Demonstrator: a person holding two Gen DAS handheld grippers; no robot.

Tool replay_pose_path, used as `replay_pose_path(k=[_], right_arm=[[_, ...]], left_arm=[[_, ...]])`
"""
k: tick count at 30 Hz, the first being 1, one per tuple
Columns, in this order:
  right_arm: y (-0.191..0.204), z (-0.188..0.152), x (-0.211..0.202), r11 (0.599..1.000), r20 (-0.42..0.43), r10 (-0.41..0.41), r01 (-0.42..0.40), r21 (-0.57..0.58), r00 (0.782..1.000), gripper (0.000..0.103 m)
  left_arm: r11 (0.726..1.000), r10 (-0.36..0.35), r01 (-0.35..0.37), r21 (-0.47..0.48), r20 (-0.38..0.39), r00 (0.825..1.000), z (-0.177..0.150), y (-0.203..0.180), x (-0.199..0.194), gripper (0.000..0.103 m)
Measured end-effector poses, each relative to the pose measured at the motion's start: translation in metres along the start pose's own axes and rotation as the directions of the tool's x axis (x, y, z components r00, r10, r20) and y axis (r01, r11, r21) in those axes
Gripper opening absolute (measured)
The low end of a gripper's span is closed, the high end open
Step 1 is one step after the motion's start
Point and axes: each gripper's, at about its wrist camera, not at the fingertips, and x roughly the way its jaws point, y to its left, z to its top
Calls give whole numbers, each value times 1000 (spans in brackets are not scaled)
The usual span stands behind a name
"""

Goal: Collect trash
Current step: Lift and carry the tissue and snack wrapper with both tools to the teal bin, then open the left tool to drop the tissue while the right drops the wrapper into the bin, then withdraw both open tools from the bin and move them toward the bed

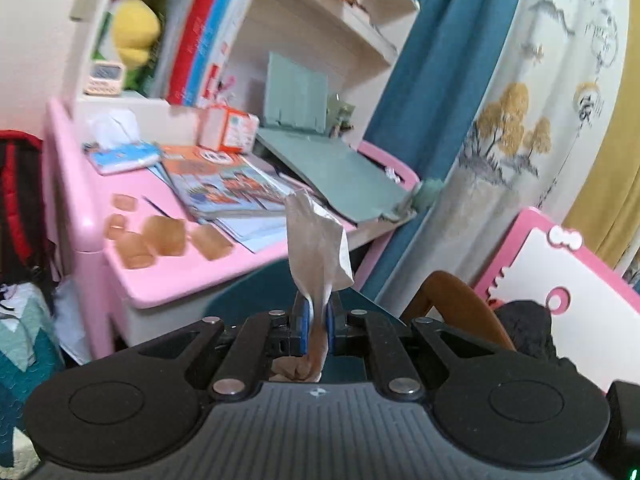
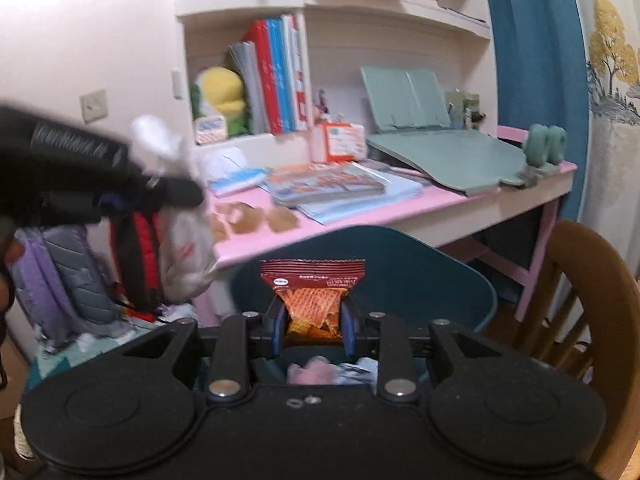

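Tissue (image 1: 316, 240) first: your left gripper (image 1: 318, 320) has its blue pads (image 1: 305, 322) pressed together on a crumpled brownish-white tissue, which stands up from the pinch while a wad of it bunches below the fingers. From the right wrist view that same gripper shows as a dark blur at the left edge, the pale tissue hanging from it beside the desk's left end. Behind the tissue runs the pink desk (image 1: 172, 276), and on its near left part sit several amber, translucent pieces (image 1: 160, 240), blurred, so you cannot tell what they are. Further along the desktop lie a blue tissue pack (image 1: 124, 156), an orange-and-blue book (image 1: 224, 190) on a stack of papers, a small orange-and-white box (image 1: 228, 128), then a grey-green book stand (image 1: 320, 148) reaching toward the desk's right end. Above, the shelf holds a yellow plush toy (image 1: 134, 36) and red and blue folders (image 1: 208, 36).

Over to your right gripper (image 2: 314, 322): its fingers are closed on a red snack packet (image 2: 314, 292) with a waffle-pattern picture, held upright, the top edge fanned wide. Directly behind and below it stands a teal bin (image 2: 440, 276), with pale crumpled bits visible down between the fingers. A blue curtain (image 2: 532, 60) hangs at the right, and a wooden chair (image 2: 592, 300) stands at the far right.
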Motion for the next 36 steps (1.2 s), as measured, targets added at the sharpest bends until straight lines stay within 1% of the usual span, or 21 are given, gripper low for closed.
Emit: replay_pose_path(k=[3,6,9,12,14,16,19,20,21,22,23,24,30,36], right_arm=[[-7,-8,10,1000,-34,-15,15,7,999,28],[-13,-15,23,999,-74,-35,36,16,997,29],[-19,-20,35,998,-111,-60,62,16,992,30],[-24,-24,43,997,-132,-53,60,52,990,32],[-20,-24,44,997,-132,-62,67,33,989,32],[-16,-25,46,996,-134,-83,84,3,988,32],[-12,-26,47,995,-132,-98,96,-21,986,37],[-11,-26,47,994,-133,-104,101,-28,986,41],[-9,-26,46,993,-133,-113,109,-34,985,43],[-9,-25,47,993,-137,-116,112,-35,984,43],[-10,-25,47,993,-138,-114,110,-32,984,43],[-10,-25,45,994,-136,-109,107,-24,985,44],[-10,-20,30,995,-113,-104,104,-9,988,46],[-4,-14,5,997,-91,-74,75,0,993,47]], left_arm=[[1000,23,-24,-6,-63,998,-3,-1,35,8],[998,59,-57,23,-123,991,-11,-1,67,8],[997,78,-72,41,-180,981,-22,2,91,8],[996,80,-69,55,-229,970,-33,4,108,9],[997,72,-61,52,-243,967,-37,5,113,10],[996,77,-65,54,-252,965,-39,5,116,14],[995,85,-71,65,-249,965,-42,5,116,28],[995,87,-74,64,-244,966,-42,5,115,38],[995,88,-75,63,-237,968,-42,6,113,44],[995,83,-69,68,-225,971,-43,5,109,46],[995,84,-71,70,-220,972,-42,4,106,53],[995,88,-74,70,-215,973,-41,3,103,58],[996,72,-61,70,-180,981,-36,0,74,60],[993,85,-71,99,-151,985,-35,-3,31,61]])
